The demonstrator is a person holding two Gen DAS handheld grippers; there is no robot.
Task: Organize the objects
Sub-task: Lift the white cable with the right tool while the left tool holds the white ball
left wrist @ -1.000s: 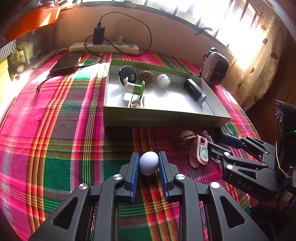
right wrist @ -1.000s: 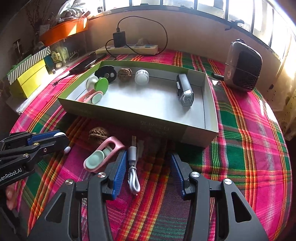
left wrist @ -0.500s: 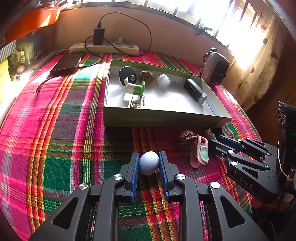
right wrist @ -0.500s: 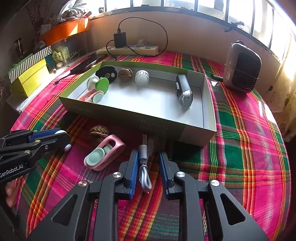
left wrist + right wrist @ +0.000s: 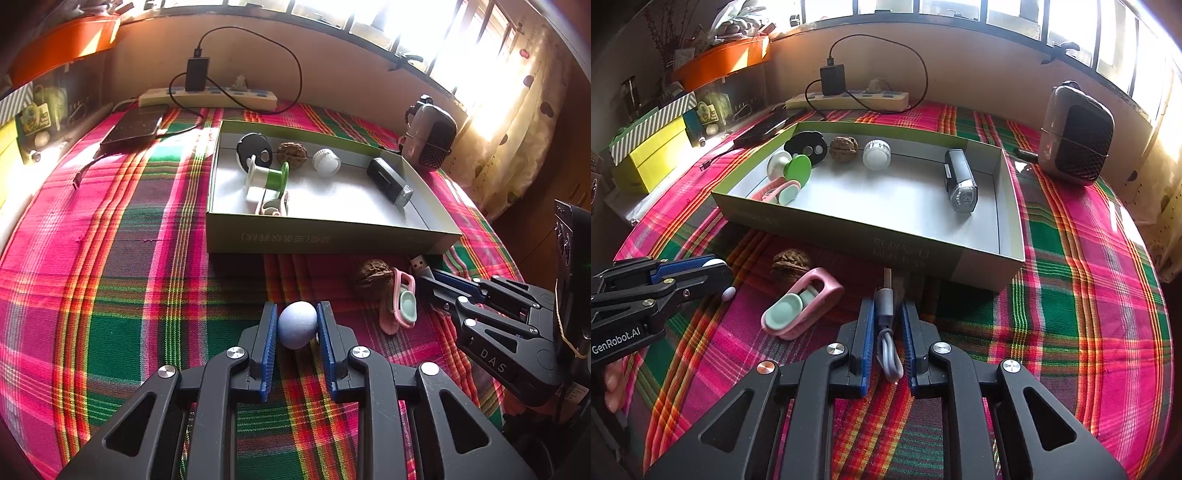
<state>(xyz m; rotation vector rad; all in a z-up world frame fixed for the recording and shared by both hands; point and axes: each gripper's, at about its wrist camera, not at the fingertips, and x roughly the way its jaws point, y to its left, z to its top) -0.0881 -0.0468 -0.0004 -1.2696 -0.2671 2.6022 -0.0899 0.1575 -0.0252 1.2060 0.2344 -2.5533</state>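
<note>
Grey cable (image 5: 888, 343) pinched between just-closed right claw (image 5: 888, 317) pads; left claw (image 5: 297, 325) pinching egg (image 5: 297, 325).

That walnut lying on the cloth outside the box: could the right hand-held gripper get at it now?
Probably not yet: the right hand-held gripper is shut on the USB cable. The walnut itself lies uncovered, beside the pink clip.

Hard daylight pours through the windows (image 5: 461, 40) at the back, blown out to white glare; the tabletop (image 5: 1089, 302) is bright and sharp. Fisheye bending curves the edges, and the corners fall dark.
</note>
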